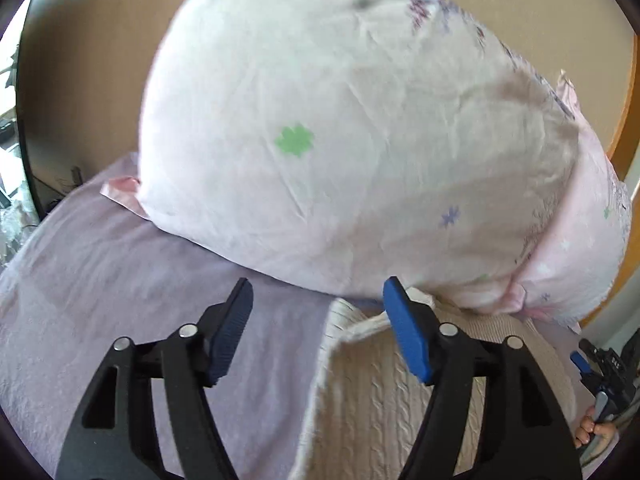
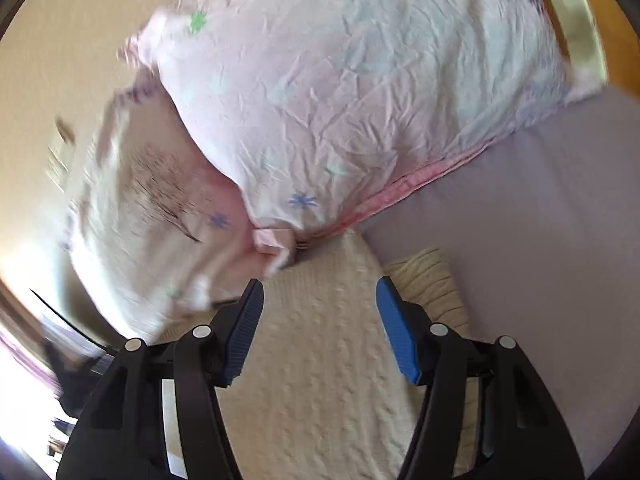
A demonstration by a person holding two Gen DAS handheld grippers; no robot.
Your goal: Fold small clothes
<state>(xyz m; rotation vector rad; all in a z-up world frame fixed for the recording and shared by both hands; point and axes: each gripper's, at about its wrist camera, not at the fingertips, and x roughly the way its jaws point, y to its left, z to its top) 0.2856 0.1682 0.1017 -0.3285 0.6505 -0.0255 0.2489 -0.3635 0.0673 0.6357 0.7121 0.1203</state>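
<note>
A cream cable-knit garment (image 1: 372,408) lies on the lilac bed sheet (image 1: 120,280), its far edge touching the pillows. My left gripper (image 1: 318,300) is open and empty, hovering over the garment's left edge, which is folded or raised. In the right wrist view the same knit garment (image 2: 316,360) fills the space under my right gripper (image 2: 320,296), which is open and empty just above it. A folded part of the knit (image 2: 432,280) lies to the right. The right gripper and the hand holding it also show at the left wrist view's right edge (image 1: 600,384).
Two large pale pink pillows with flower prints (image 1: 340,128) lean against the beige wall at the head of the bed, also seen in the right wrist view (image 2: 340,92). A wooden bed frame (image 1: 628,100) stands at right. Lilac sheet (image 2: 540,220) lies beside the garment.
</note>
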